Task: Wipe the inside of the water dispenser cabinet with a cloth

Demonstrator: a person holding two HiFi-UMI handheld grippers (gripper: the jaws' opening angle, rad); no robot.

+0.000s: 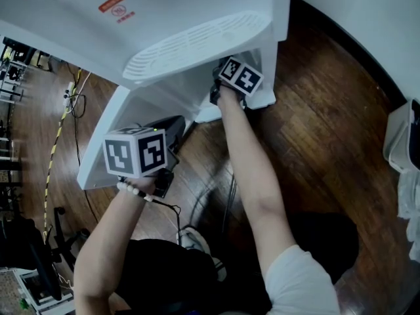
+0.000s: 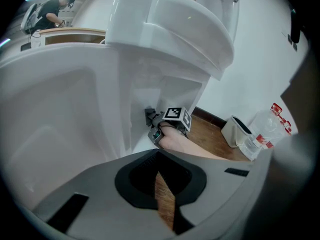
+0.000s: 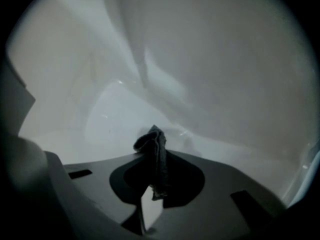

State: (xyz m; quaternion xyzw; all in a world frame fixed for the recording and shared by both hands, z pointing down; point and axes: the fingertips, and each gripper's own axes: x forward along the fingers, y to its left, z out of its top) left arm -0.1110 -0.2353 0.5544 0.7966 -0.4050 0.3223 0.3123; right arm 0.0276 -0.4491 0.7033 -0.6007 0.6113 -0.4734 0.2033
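**Operator:** While I've got both feeds up, shall I run it from the left side across?

**Supervisor:** Go on. What's the left one doing?

**Operator:** My left tool [image 2: 164, 189] is out in front of the water dispenser [image 1: 197, 18]. It sits beside the open cabinet door [image 1: 108, 120], above the wooden floor [image 1: 315, 110]. Its jaws are drawn together with only a sliver of floor showing between them, and they carry nothing.

**Supervisor:** And the right?

**Operator:** My right tool [image 3: 154, 181] reaches in under the dispenser's body, into the cabinet [image 3: 210, 84]. It's clenched on the cloth [image 3: 156, 151], a dark rag pinched at a fold. A small bunched tip stands up past the jaws and a short tail hangs behind them.

**Supervisor:** Is the rag on the wall?

**Operator:** The tip points at the pale inner wall and is near it. From the right gripper view I can't tell whether it touches.

**Supervisor:** How will it handle?

**Operator:** Light and limp, I'd judge, so it will fold over rather than push back. With so little fabric sticking out, the jaw tips may scrape the plastic before the cloth does. A hold nearer one edge, with more cloth free ahead, would wipe better. The present pinch at the fold looks secure, though, and I don't expect it to slip. The walls look smooth and hard, so moderate pressure should do.
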